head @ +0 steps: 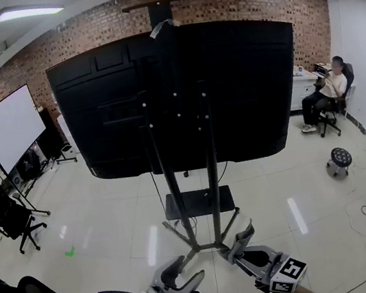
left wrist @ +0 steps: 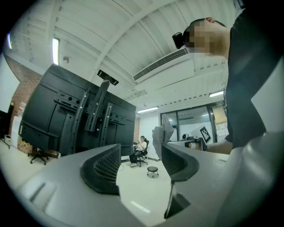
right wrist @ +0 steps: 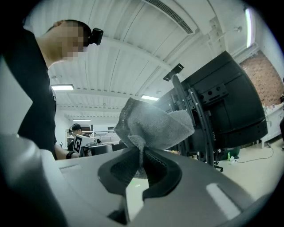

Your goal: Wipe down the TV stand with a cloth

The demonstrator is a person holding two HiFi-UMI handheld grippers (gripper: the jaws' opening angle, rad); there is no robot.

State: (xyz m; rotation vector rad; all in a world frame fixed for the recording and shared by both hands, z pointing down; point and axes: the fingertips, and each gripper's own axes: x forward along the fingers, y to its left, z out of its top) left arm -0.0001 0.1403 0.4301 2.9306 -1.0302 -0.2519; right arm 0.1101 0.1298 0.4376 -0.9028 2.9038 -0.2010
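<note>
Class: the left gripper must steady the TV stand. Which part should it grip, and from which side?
Likely an upright post, approached from this rear side with jaws either side: it is slim and vertical, unlike the wide screen.

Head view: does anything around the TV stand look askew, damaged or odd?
Only a pale strip pokes up loose at the top of the TV; what it is, I cannot tell. The TV stand looks upright and intact.
</note>
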